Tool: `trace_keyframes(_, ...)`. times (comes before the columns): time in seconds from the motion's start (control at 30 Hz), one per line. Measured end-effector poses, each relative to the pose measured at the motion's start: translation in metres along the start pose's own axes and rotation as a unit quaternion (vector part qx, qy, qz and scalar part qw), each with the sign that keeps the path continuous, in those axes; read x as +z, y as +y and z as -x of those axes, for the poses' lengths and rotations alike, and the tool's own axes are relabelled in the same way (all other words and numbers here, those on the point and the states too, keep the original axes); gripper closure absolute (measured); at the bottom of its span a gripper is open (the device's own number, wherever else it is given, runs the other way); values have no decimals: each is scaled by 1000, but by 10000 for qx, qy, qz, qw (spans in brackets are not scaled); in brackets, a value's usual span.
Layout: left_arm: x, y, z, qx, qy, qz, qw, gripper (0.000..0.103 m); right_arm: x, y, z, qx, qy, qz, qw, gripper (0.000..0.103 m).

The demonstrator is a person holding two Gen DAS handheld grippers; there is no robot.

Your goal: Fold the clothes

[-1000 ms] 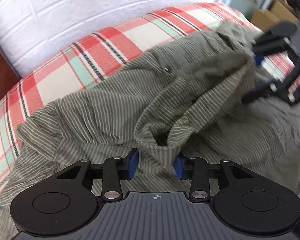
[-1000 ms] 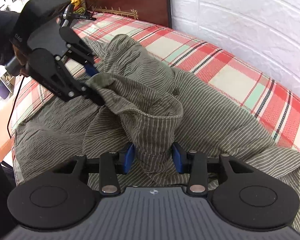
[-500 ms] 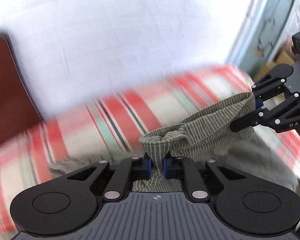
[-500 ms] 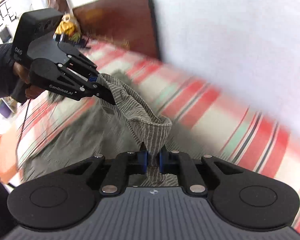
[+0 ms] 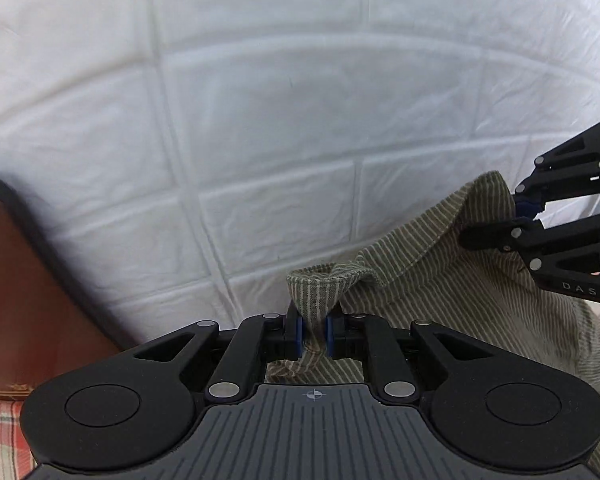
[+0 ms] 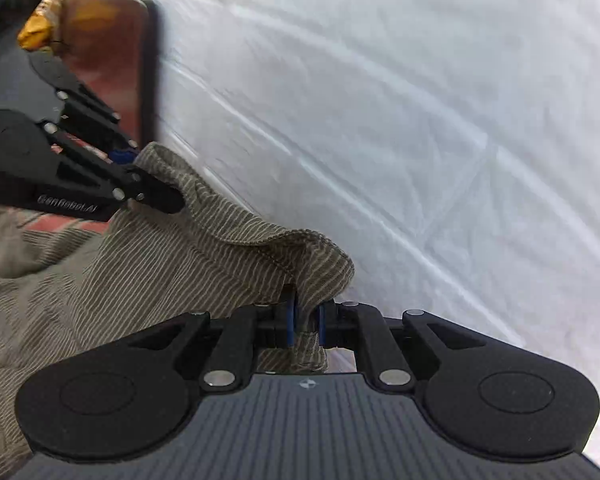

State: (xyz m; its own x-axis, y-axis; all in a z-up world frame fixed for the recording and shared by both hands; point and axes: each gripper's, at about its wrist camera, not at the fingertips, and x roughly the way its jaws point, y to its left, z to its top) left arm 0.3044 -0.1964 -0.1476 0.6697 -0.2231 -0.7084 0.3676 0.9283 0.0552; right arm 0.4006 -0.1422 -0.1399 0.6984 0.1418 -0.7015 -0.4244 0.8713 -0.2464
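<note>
An olive-green striped garment [image 5: 452, 288] [image 6: 132, 264] hangs stretched between both grippers, lifted off the bed. My left gripper [image 5: 313, 334] is shut on one end of its hemmed edge, the cloth bunched between the blue pads. My right gripper [image 6: 305, 326] is shut on the other end of that edge. Each gripper shows in the other's view: the right gripper [image 5: 524, 216] at the right side, the left gripper [image 6: 140, 172] at the left side. The garment's lower part drops out of sight below the grippers.
A white brick-pattern wall [image 5: 284, 100] [image 6: 400, 120] fills most of both views, close ahead. A dark wooden headboard [image 5: 24, 280] [image 6: 104, 60] stands at the left. A bit of the red plaid bedsheet [image 5: 0, 432] shows low left.
Both grippers closed on the garment's edge and lifted it up off the bed toward the wall. The edge is now pulled taut between them, and the bedsheet has dropped out of view.
</note>
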Motion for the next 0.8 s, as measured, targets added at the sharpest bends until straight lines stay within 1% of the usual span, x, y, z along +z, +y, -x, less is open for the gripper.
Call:
trace_keyframes(0.13,-1,0,-31,37,216,18,9998,96,-11,-3,-29,-12,164,-87,9998,91)
trace_keyframes(0.2,-4,-2,-47,35,380,-5,9993,95,-17,-4,-44,20,287,-245,9993,91)
trace_keyframes(0.3,-13,-5,-70,34,636,-68,9979,94,-28,-4,-67,65,501,-462,9977,91)
trace_keyframes(0.4,-22,-9,-87,47,797,-117,9967,92,-37,-4,-85,75,677,-616,9958,91)
trace_keyframes(0.47,-25,-10,-93,93,841,-105,9964,78,-40,-4,-94,47,751,-694,9948,90)
trace_keyframes(0.5,-26,-9,-94,149,840,-97,9963,65,-41,-5,-96,33,767,-734,9943,89)
trace_keyframes(0.53,-27,-6,-93,182,833,-77,9963,47,-43,-6,-98,34,777,-786,9939,88)
trace_keyframes(0.57,-27,-2,-91,165,834,-32,9964,44,-44,-7,-98,56,769,-845,9934,86)
trace_keyframes(0.6,-27,3,-88,112,838,39,9964,43,-45,-9,-96,86,748,-909,9930,81)
trace_keyframes(0.63,-27,9,-83,34,831,130,9965,42,-46,-12,-93,90,723,-972,9926,70)
trace_keyframes(0.7,-28,21,-67,-36,734,284,9969,39,-49,-19,-81,129,591,-1168,9913,57)
trace_keyframes(0.73,-29,26,-56,12,649,319,9974,40,-51,-23,-73,166,506,-1289,9902,52)
trace_keyframes(0.8,-38,37,-34,135,550,313,9979,40,-57,-32,-52,162,330,-1489,9882,51)
